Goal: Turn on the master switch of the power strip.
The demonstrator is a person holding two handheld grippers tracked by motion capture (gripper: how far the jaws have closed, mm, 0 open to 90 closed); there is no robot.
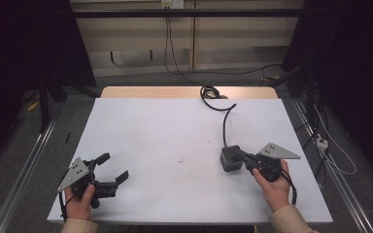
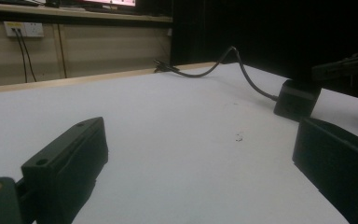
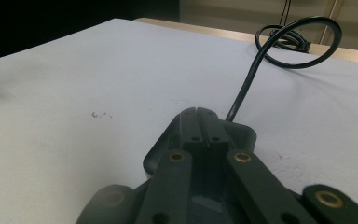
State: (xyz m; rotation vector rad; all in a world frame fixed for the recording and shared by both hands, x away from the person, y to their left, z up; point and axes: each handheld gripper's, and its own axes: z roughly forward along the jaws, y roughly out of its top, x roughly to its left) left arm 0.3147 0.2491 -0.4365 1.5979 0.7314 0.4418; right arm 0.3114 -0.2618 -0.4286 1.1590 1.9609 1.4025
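A dark grey power adapter block (image 1: 229, 159) lies on the white tabletop (image 1: 175, 126), right of centre, and its black cable (image 1: 225, 121) runs toward the far edge. My right gripper (image 1: 243, 156) is shut, jaws pressed together. Its tips sit over the near side of the adapter (image 3: 242, 133), with nothing visible between them. In the right gripper view the right gripper (image 3: 198, 122) points along the cable (image 3: 247, 84). My left gripper (image 1: 112, 168) is held at the front left with its jaws wide apart and nothing in them. The left gripper view looks past the left gripper (image 2: 200, 163) to the adapter (image 2: 297, 99).
The cable ends in a loose coil (image 1: 209, 92) at the table's far wooden edge (image 1: 150, 91). A small dark smudge (image 1: 180, 159) marks the middle of the tabletop. Metal rails (image 1: 24, 170) run along the floor on both sides, and loose wires (image 1: 330, 145) lie at the right.
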